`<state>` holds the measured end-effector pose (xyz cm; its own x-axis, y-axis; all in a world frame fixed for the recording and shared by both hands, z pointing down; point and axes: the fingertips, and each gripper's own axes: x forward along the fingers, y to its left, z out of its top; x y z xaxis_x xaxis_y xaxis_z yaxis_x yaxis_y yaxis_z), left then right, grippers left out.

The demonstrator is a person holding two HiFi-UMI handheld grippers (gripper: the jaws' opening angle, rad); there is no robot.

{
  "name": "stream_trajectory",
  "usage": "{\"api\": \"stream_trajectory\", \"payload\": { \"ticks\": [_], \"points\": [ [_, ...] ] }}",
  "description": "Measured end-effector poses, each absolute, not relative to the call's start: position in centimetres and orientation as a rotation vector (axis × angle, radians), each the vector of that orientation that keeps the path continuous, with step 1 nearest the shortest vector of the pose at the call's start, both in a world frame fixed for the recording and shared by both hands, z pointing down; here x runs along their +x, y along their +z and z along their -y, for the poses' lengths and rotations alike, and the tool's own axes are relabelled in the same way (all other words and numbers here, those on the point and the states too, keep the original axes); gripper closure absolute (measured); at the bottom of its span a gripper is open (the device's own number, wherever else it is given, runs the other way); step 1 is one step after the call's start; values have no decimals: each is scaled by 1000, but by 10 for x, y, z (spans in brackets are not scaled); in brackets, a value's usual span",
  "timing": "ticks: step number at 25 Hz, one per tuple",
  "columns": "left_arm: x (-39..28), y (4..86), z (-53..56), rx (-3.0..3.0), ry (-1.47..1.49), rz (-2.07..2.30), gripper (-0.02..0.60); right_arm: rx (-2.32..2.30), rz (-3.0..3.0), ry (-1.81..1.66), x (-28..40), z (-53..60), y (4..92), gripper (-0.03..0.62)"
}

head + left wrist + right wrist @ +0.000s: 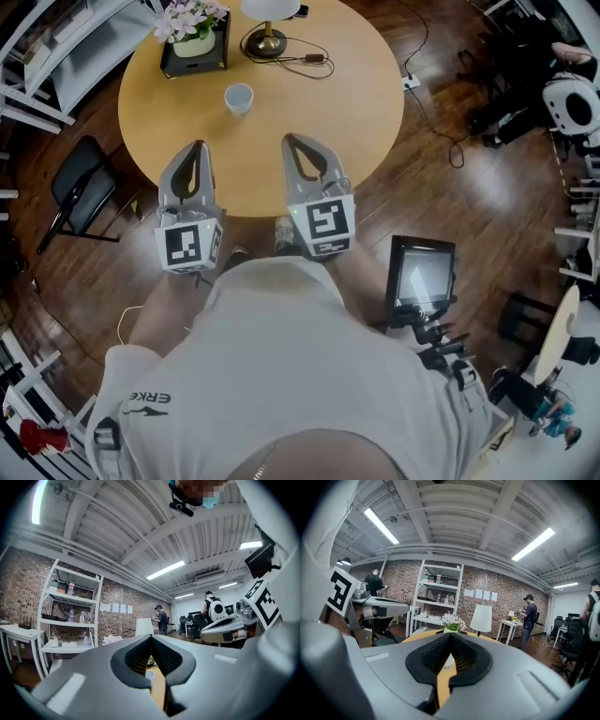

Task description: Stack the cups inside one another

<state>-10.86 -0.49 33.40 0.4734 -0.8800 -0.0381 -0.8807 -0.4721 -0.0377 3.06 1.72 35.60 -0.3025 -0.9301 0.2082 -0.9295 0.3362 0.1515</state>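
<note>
One white cup stands upright on the round wooden table, beyond both grippers; I cannot tell whether others are nested in it. My left gripper hangs over the table's near edge, shut and empty. Beside it, my right gripper is also shut and empty. In the left gripper view the closed left gripper hides most of the cup, which shows through the gap below the tips. The right gripper likewise leaves only a sliver of the cup in view.
At the table's far side stand a black box of pink flowers and a lamp base with its cable. A black chair stands at the left, and a stand with a screen at my right. People stand in the room behind.
</note>
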Motion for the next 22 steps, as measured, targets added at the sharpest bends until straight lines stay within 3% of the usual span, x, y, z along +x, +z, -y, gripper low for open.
{"api": "stream_trajectory", "payload": {
  "ticks": [10, 22],
  "points": [
    [-120, 356, -49, -2790, 49, -1463, 580, 1783, 2253, 60, 9, -87, 360, 580],
    [-121, 329, -86, -2731, 96, -1507, 580, 1841, 2341, 39, 30, -123, 328, 582]
  ]
}}
